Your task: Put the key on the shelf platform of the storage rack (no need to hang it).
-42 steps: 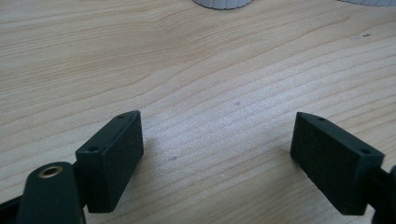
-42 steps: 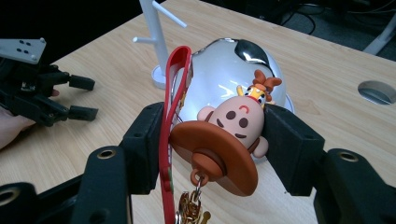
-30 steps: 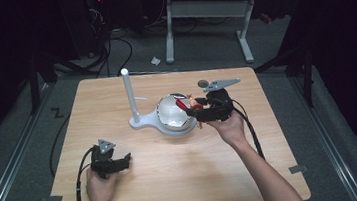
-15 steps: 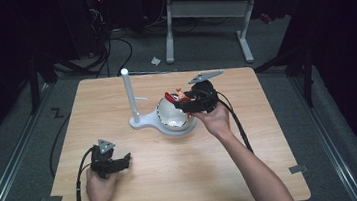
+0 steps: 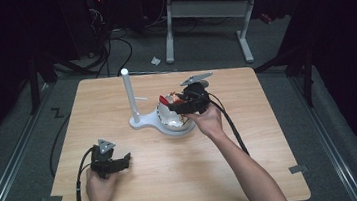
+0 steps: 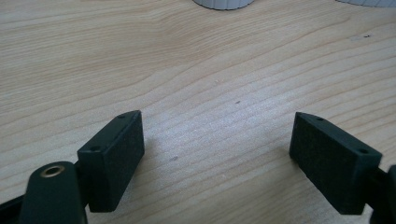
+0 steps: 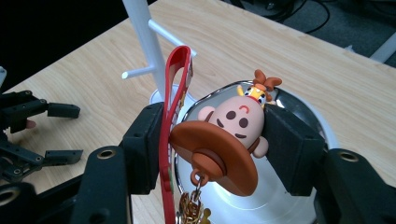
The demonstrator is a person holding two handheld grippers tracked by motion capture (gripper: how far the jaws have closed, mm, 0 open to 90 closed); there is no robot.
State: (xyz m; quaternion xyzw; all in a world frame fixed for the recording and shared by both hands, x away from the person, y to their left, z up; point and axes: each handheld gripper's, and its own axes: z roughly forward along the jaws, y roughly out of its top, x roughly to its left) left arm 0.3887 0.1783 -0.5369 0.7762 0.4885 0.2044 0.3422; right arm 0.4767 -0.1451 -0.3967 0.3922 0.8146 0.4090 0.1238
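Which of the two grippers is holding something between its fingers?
The right gripper, over the white bowl: its fingers clamp a cowboy-hat figure keychain with a red strap. The left gripper is open above bare table.

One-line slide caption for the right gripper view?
Right gripper shut on a cowboy-hat figure keychain with red strap, above a shiny bowl beside the white peg stand.
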